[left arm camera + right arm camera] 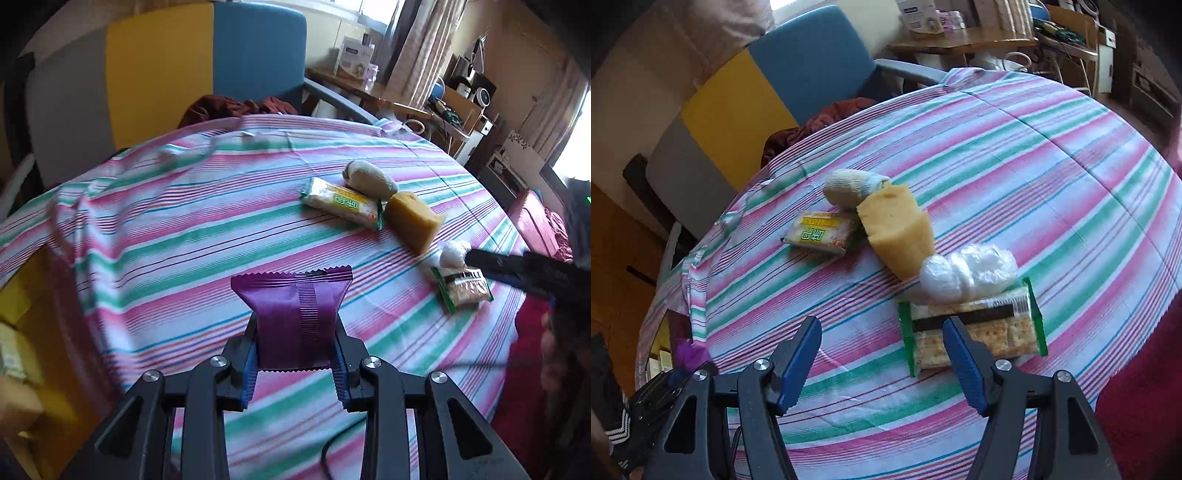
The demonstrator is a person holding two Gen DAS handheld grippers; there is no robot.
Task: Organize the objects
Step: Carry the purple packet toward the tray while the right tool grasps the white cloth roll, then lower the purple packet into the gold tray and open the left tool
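My left gripper is shut on a purple snack packet, held above the striped tablecloth. On the cloth lie a rolled sock, a green-ended snack bar, a yellow sponge, a white plastic wad and a cracker pack. My right gripper is open and empty, just left of the cracker pack, its right finger over the pack's left part. The wad, sponge, snack bar and sock lie beyond.
A chair with blue, yellow and grey panels stands behind the table with dark red cloth on its seat. A cluttered wooden desk stands at the back right. A red cushion sits at the table's right edge.
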